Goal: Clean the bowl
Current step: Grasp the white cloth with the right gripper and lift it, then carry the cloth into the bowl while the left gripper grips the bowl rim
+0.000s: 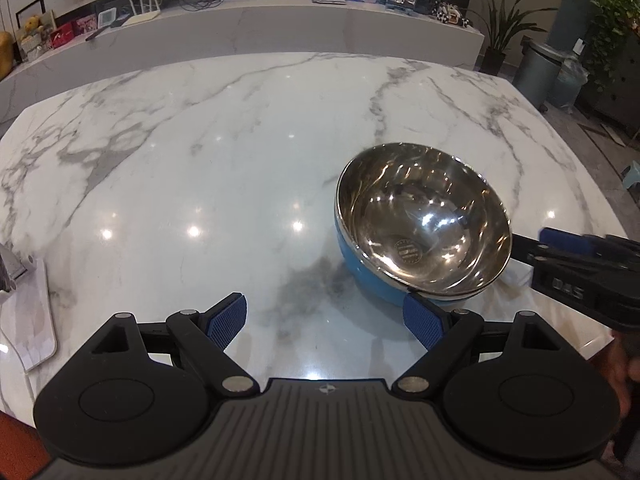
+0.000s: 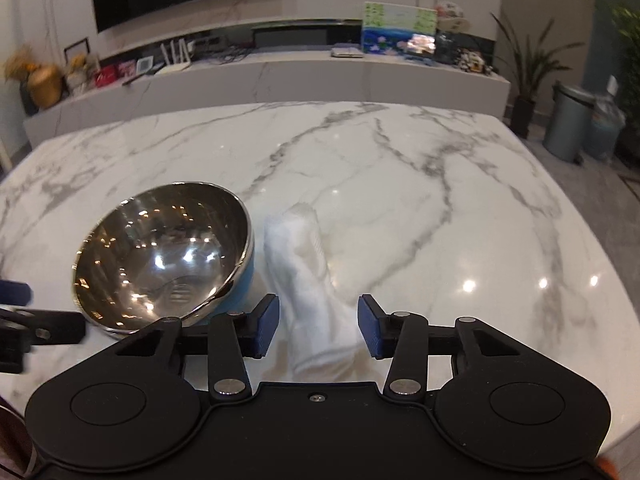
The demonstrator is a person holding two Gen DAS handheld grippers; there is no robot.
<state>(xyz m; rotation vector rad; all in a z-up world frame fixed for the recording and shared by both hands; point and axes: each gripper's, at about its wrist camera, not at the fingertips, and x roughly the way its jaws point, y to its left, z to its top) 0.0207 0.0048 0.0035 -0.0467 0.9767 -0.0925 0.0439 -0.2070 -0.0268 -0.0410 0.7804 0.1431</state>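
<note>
A steel bowl with a blue outside [image 1: 424,228] sits on the marble table [image 1: 200,168], tilted toward me. My left gripper [image 1: 326,322] is open and empty, its right pad beside the bowl's near rim. In the right wrist view the bowl [image 2: 160,256] is at left, and a white cloth [image 2: 308,276] lies on the table beside it. My right gripper [image 2: 318,326] is open, its jaws on either side of the cloth's near end without closing on it. The right gripper also shows in the left wrist view [image 1: 560,252] just right of the bowl.
A white mat with a metal object [image 1: 28,312] lies at the table's left edge. A long white counter [image 1: 240,28] with pictures and small items runs behind the table. Bins [image 2: 572,128] and plants stand at far right.
</note>
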